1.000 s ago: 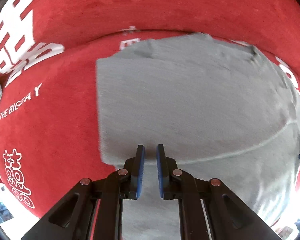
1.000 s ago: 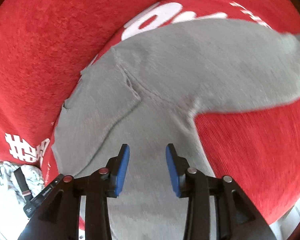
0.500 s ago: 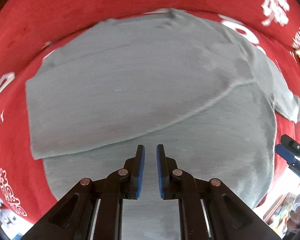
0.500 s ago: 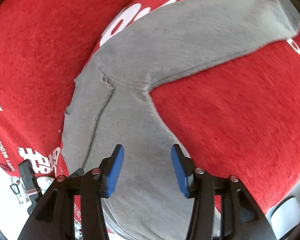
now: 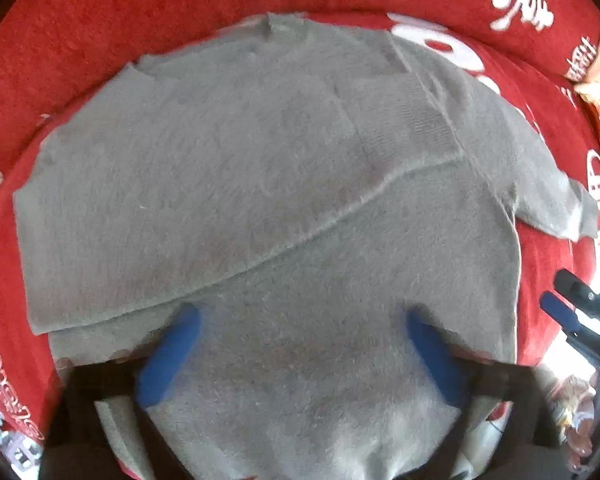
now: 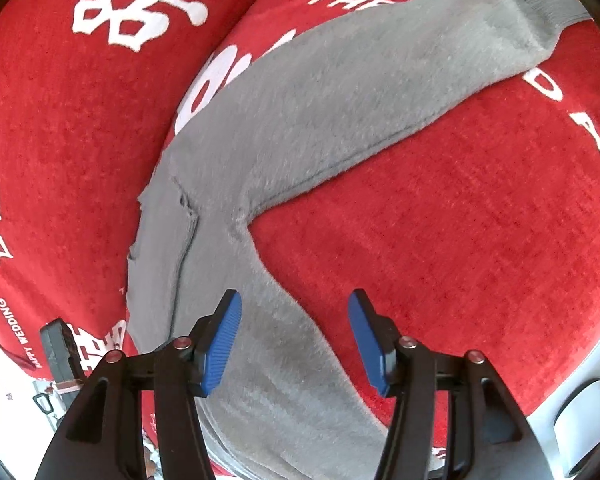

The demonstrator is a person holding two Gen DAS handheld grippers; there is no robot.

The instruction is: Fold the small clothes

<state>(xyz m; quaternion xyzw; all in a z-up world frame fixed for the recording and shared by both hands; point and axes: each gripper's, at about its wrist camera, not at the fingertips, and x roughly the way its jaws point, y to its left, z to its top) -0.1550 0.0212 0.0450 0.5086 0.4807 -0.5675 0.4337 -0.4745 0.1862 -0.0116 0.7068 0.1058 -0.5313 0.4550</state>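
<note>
One red plush cloth printed with white characters and lettering (image 5: 100, 20) covers the whole work surface and fills the edges of both views. On it lies one grey fuzzy knit sweater (image 5: 260, 168), spread flat. In the left wrist view one side of the sweater is folded inward over the body, its folded edge running as a slanting line across the middle. One long grey sleeve with a ribbed cuff (image 6: 380, 92) lies stretched out over the red cloth in the right wrist view, reaching to the upper right; its cuff end shows at the far right of the left wrist view.

There are two grippers, each with two blue pads. The left gripper (image 5: 300, 356) points down over the lower body of the sweater; its jaws have just sprung apart and stand spread wide, blurred, with grey knit lying below them and nothing pinched. The right gripper (image 6: 294, 336) hangs over the sweater's side edge near the armpit, where grey knit meets red cloth; its jaws have just been widening and stand partly spread, with nothing pressed between the pads.

One pale round object (image 6: 584, 416) sits off the cloth at the lower right corner of the right wrist view; what it is I cannot tell.
</note>
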